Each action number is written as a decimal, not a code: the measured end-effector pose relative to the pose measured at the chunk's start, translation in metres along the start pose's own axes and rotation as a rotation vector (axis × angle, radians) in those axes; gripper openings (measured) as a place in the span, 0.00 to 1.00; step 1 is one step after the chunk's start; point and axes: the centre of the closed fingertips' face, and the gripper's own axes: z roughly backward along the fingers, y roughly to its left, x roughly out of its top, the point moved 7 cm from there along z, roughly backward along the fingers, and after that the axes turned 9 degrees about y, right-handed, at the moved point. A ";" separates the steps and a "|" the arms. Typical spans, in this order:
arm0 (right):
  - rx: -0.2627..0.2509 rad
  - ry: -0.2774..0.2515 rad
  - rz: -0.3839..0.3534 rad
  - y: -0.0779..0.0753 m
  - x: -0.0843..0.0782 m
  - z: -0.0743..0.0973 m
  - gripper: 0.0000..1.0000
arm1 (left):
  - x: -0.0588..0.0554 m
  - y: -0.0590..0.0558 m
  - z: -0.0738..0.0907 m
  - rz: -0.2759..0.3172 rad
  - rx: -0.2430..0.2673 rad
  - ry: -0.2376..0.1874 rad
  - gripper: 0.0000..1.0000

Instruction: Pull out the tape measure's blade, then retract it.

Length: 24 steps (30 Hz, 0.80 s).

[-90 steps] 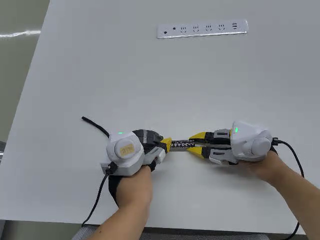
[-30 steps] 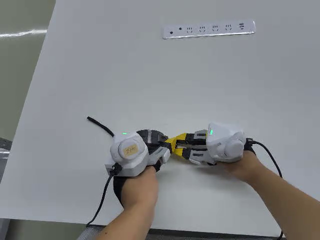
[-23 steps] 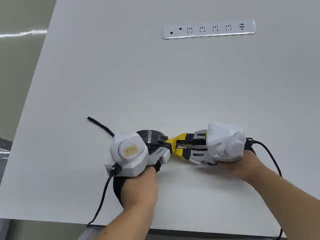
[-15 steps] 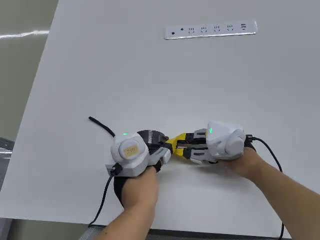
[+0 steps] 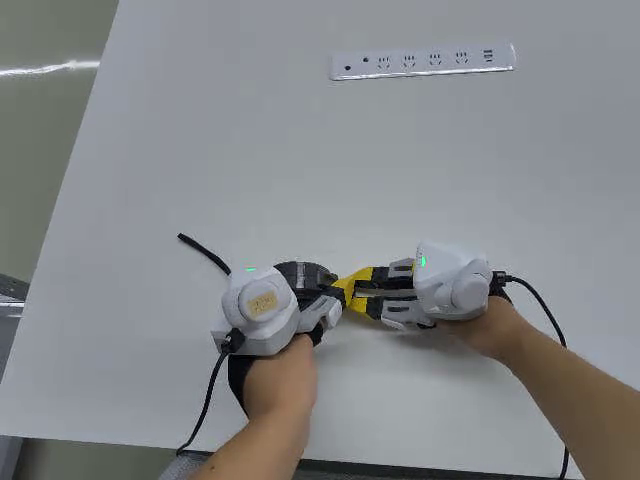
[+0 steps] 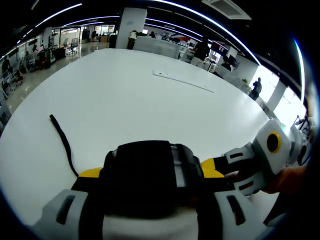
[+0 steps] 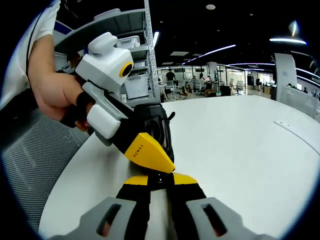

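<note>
**Blade nearly home, grippers tip to tip**

Right gripper: jaws all but closed, pinching what looks like the blade end (very little of it shows). Left gripper: jaws clamped across the black tape measure case. The case lies just left of the right jaws. The blade axis runs left-right, near the table's near edge. Judgement: retraction almost complete; releasing the tip comes next.

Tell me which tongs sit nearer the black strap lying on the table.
Left. The left tongs, clamped around the tape measure, sit just right of the strap; the right tongs lie farther right, beyond the tape measure.
</note>
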 end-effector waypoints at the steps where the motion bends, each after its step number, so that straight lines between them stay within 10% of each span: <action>1: 0.000 0.002 -0.004 0.000 0.000 0.000 0.14 | 0.000 0.000 0.000 -0.001 0.000 -0.001 0.73; 24: -0.005 0.007 -0.007 0.000 0.000 0.000 0.17 | 0.001 0.001 -0.001 -0.073 -0.009 -0.008 0.74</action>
